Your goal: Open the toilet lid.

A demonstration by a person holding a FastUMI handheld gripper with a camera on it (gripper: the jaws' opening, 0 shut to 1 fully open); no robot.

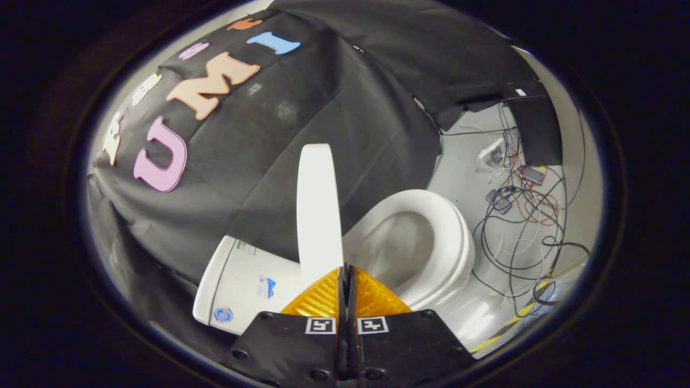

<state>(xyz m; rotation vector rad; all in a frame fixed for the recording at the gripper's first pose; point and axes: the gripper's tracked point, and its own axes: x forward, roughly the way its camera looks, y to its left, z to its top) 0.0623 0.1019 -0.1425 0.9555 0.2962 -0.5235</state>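
toilet lid [318, 210] standing upright, edge-on | gripper [345, 277] fingers pressing together, empty, tips at lid's base | seat [431, 242] lying at 2 o'clock

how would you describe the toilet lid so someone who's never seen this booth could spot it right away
Start at the white toilet standing before the black cloth wall. The toilet lid is the tall, narrow white panel rising edge-on between the tank and the seat ring, just ahead of the gripper, whose jaws are together. Unlike the flat oval seat beside it, it stands upright.
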